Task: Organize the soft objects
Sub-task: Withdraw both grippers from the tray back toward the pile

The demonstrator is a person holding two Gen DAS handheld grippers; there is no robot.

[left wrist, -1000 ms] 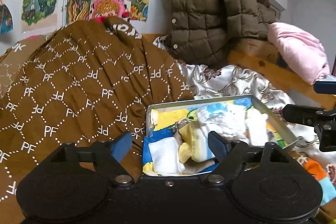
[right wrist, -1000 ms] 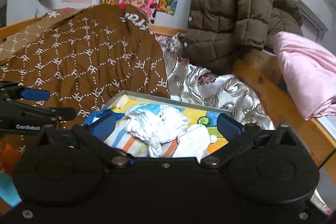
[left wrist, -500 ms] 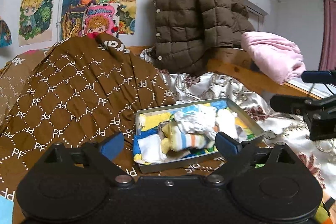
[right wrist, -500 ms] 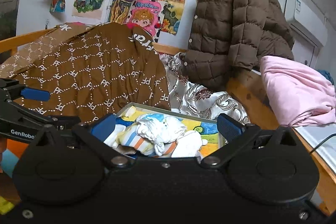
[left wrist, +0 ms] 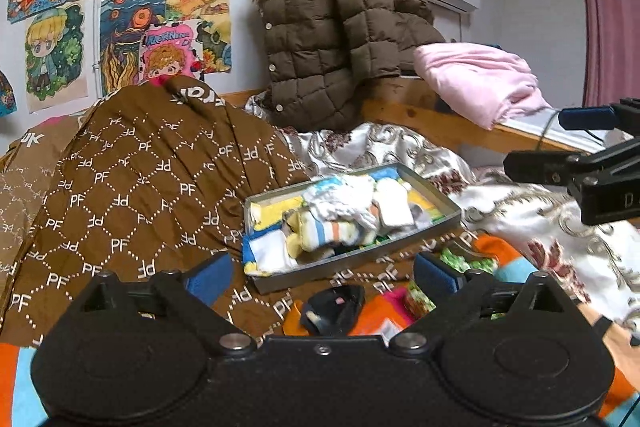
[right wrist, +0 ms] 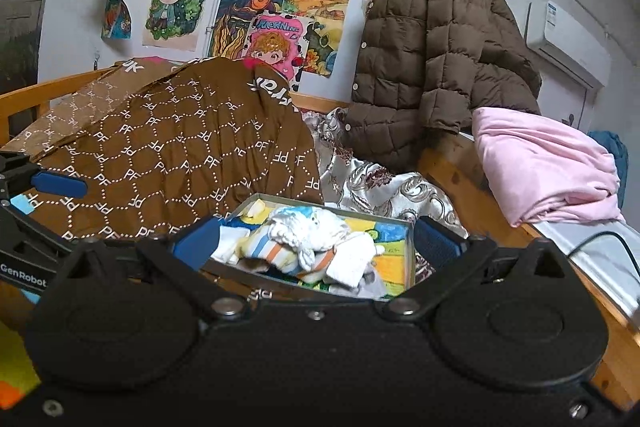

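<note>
Hovering near the tin box [left wrist: 352,259] of socks [left wrist: 320,231], left gripper [left wrist: 322,273] (jaws just widening, empty) and right gripper [right wrist: 316,247] are gaping, apparently finished.

1 grey tin [left wrist: 352,259] holds a heap of small socks [left wrist: 336,223], too tangled to count. 1 brown patterned quilt [left wrist: 152,183], 1 brown padded jacket [left wrist: 336,35], 1 pink folded cloth [left wrist: 480,79], 1 black item [left wrist: 332,307] lying before the tin, 2 claws: left claw [left wrist: 320,273], right claw [right wrist: 316,241].
</note>
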